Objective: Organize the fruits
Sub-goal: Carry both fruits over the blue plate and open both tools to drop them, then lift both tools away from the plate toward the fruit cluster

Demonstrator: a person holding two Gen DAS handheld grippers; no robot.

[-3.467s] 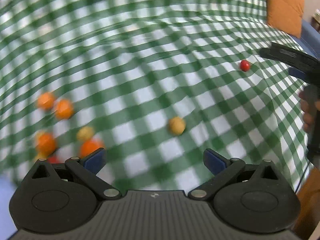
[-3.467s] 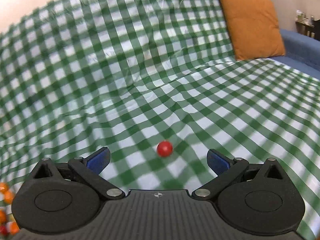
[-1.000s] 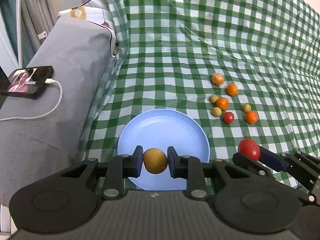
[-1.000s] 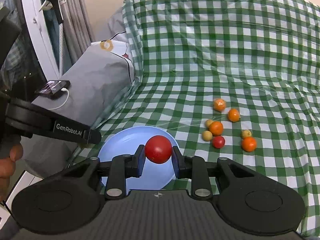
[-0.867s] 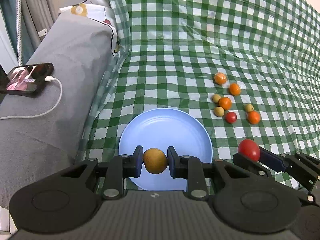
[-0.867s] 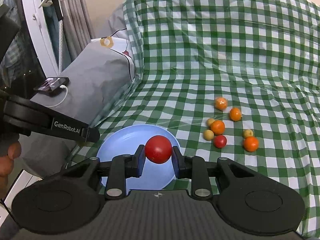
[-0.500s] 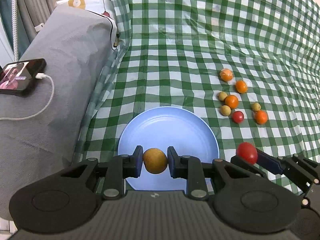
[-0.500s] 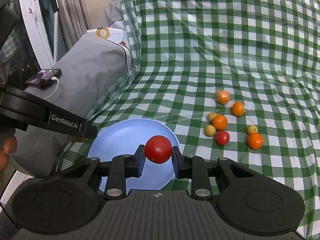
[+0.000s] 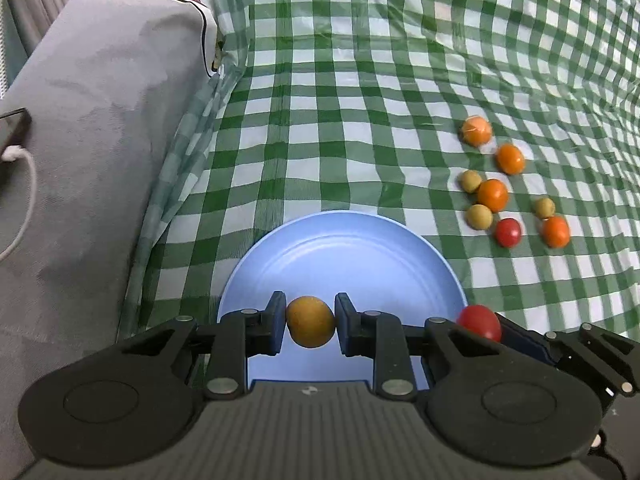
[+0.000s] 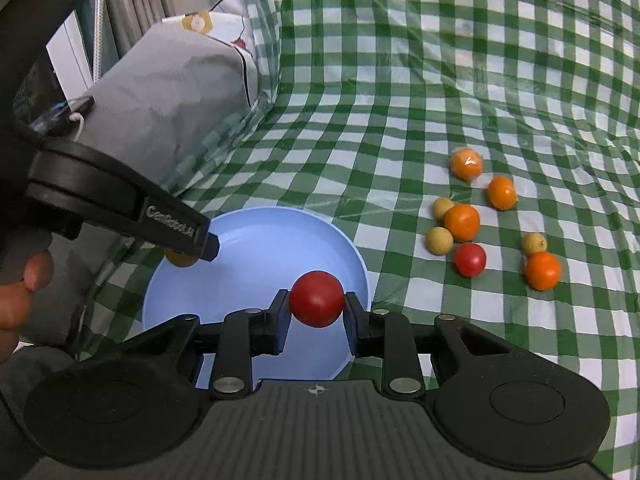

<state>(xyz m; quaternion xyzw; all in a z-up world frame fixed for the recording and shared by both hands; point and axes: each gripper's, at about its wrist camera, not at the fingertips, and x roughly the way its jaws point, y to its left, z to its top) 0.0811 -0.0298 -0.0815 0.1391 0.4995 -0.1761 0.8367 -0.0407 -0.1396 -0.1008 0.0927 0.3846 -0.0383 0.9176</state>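
My left gripper (image 9: 310, 322) is shut on a small yellow-brown fruit (image 9: 310, 321) and hangs over the near part of a light blue plate (image 9: 344, 252). My right gripper (image 10: 316, 300) is shut on a red tomato (image 10: 317, 298) above the same plate (image 10: 256, 264), near its right rim. In the left wrist view the right gripper (image 9: 486, 326) shows at the plate's right edge with the tomato (image 9: 479, 321). In the right wrist view the left gripper (image 10: 188, 250) reaches in from the left, its fruit (image 10: 179, 258) partly hidden.
Several small fruits lie to the right of the plate on the green checked cloth (image 9: 360, 100): oranges (image 9: 493, 195), yellowish ones (image 9: 480, 216) and a red tomato (image 9: 508, 232). A grey cushion (image 9: 92, 120) with a phone (image 9: 14, 130) on a white cable borders the left.
Both grippers have sunk and moved forward towards the plate, which looks larger and closer. Each still holds its fruit.
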